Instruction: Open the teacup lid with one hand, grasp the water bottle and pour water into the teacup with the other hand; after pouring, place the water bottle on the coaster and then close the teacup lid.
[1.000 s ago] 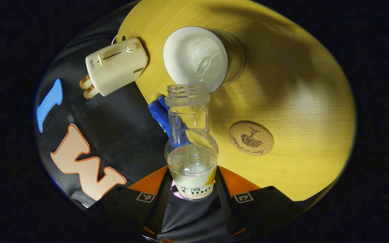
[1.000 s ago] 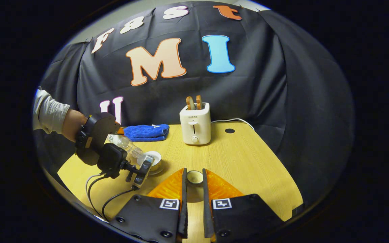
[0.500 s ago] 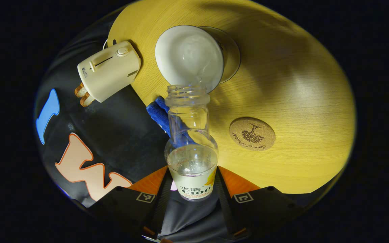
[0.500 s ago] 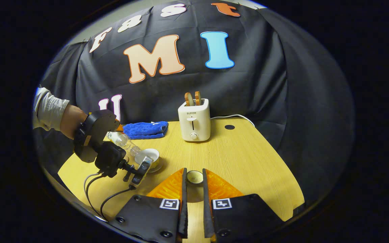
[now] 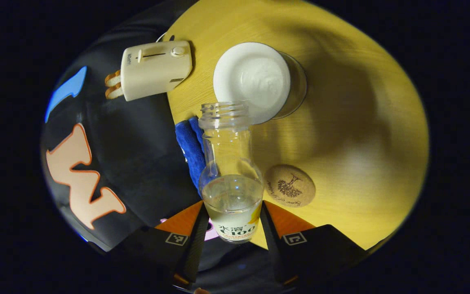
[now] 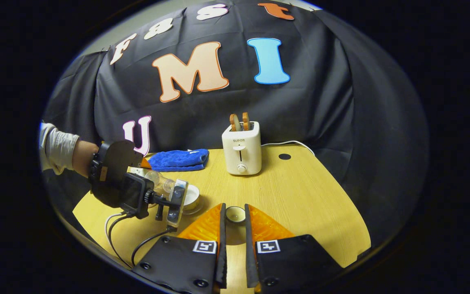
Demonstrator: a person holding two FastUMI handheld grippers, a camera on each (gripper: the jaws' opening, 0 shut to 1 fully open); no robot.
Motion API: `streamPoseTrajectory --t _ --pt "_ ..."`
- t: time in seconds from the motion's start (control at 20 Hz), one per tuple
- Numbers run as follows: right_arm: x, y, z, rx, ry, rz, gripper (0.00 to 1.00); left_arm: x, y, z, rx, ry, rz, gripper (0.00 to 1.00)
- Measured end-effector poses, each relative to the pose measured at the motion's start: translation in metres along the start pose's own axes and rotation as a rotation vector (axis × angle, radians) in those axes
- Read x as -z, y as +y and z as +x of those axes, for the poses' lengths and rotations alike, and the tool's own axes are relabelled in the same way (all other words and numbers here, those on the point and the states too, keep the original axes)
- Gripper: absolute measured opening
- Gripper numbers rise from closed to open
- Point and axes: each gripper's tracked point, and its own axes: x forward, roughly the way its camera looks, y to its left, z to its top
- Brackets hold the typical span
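Table (image 6: 300, 192): wooden, rounded edges, carries everything. Toaster (image 6: 242, 148) and blue cloth (image 6: 180, 159) sit at the far edge. Left gripper (image 5: 232, 228) clamps the water bottle (image 5: 230, 171) by its labelled lower body; neck points at the teacup (image 5: 257, 81), no stream visible, water pooled at the base. Judgement: pouring is over, bottle tipping back up. Teacup stands open near the left edge in the right gripper view. Coaster (image 5: 290, 185) lies bare just beside the bottle. Right gripper (image 6: 235, 228) pinches the small teacup lid (image 6: 235, 214). Next: stand the bottle upright on the coaster, let go, then re-lid the cup.
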Motion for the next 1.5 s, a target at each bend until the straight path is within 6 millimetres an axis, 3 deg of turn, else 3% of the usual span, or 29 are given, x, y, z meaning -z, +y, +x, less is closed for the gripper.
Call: streamPoseTrajectory --t 0.15,0.25,0.45,0.7,0.8,0.85,0.9,1.0,1.15,1.5 --pt "-0.005 0.01 0.003 -0.005 0.006 -0.019 0.19 0.005 -0.011 0.002 0.022 -0.039 -0.164 0.69" --pt "-0.008 0.017 0.003 -0.008 0.007 -0.031 0.22 0.007 -0.015 0.004 0.027 -0.076 -0.28 0.69" --pt "-0.012 0.029 0.006 -0.008 0.021 -0.034 0.22 0.0 0.003 0.003 -0.064 -0.23 -0.553 0.68" --pt "-0.022 0.036 0.007 0.014 0.033 -0.059 0.21 -0.001 0.011 -0.001 -0.127 -0.345 -0.85 0.68" --pt "-0.026 0.04 0.007 0.023 0.034 -0.077 0.18 -0.002 0.004 0.002 -0.109 -0.389 -1.014 0.66" --pt "-0.028 0.044 0.006 0.025 0.037 -0.081 0.24 -0.004 0.0 0.002 -0.089 -0.419 -1.083 0.68" --pt "-0.029 0.046 0.007 0.026 0.041 -0.084 0.19 -0.004 -0.005 0.001 -0.071 -0.435 -1.146 0.68" --pt "-0.03 0.053 0.007 0.026 0.048 -0.097 0.22 -0.005 -0.003 -0.001 -0.068 -0.49 -1.227 0.68" --pt "-0.033 0.064 0.006 0.028 0.048 -0.116 0.19 -0.009 0.018 -0.011 -0.123 -0.615 -1.319 0.68" --pt "-0.045 0.081 0.004 0.031 0.046 -0.158 0.19 -0.012 -0.001 0.0 -0.055 -0.619 -1.45 0.69"
